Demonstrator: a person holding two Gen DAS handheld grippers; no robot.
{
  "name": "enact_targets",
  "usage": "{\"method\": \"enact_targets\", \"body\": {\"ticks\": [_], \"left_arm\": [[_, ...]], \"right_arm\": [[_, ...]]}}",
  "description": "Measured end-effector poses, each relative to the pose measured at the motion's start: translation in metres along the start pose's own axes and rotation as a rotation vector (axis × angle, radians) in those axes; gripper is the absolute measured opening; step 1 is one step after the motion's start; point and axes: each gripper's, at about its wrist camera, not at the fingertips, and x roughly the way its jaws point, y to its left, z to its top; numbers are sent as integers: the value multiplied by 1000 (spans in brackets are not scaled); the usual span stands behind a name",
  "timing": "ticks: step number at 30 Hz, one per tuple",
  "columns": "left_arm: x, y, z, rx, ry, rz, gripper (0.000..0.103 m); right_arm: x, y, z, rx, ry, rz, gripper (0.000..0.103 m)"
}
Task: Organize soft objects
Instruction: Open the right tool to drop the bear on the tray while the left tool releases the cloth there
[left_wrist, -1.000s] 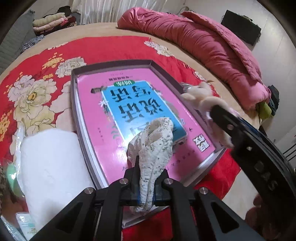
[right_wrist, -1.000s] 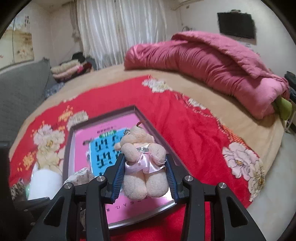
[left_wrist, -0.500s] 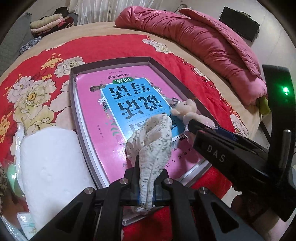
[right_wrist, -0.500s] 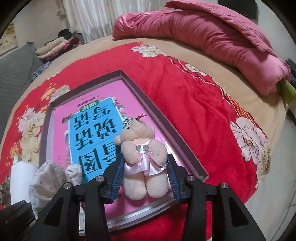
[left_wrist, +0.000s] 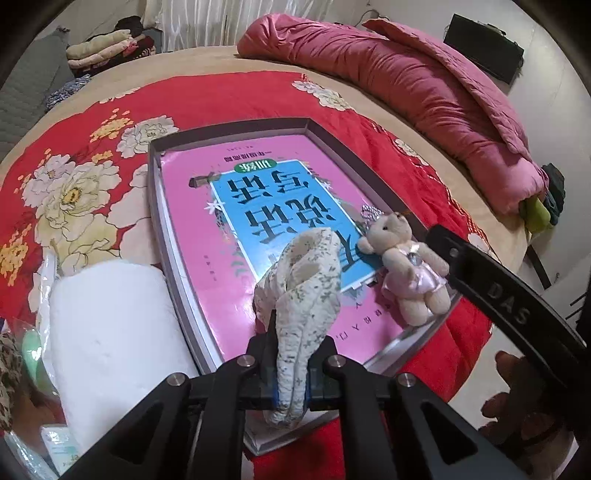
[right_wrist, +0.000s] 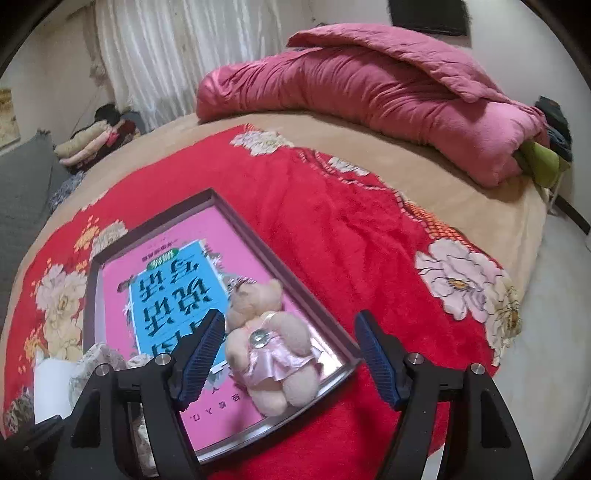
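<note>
Teddy bear (left_wrist: 410, 269) lies in the tray (left_wrist: 229, 129), right of cloth (left_wrist: 306, 280).

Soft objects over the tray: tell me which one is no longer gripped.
The teddy bear. It lies on the pink book between the open right hand-held gripper, while the speckled cloth is clamped in the left hand-held gripper.

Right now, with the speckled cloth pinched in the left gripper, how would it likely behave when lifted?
Probably floppy: the speckled cloth bunches and folds above the left gripper, and its tail droops below. It looks light and thin, so it should lift easily. Its loose end lies over the pink book and may drag.
</note>
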Motion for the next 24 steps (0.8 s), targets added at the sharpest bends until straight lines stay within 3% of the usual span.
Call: {"method": "enact_targets", "body": {"ticks": [4,6,7,11,15,21,24], "left_arm": [[-2,0,4,5,-6,15,13],[-2,-1,6,3,-2,0,27],[-3,0,6,-3,0,-16,39],[-7,-4,6,6,-13,-61,54],[-13,-10,7,42,-49,-5,55],[-20,1,10,9,-73,47,55],[-28,6,8,0,-80,23,55]], "right_arm": [[-6,-8,1,42,-28,-11,74],[-6,-9,1,47,-29,-14,74],[-6,-9,2,46,-30,-15,74],[-9,-6,1,30,-47,-15,74],[-10,-6,1,29,-53,-15,74],[-12,-12,1,60,-60,-17,74],[-13,-14,1,68,-62,-15,74]]}}
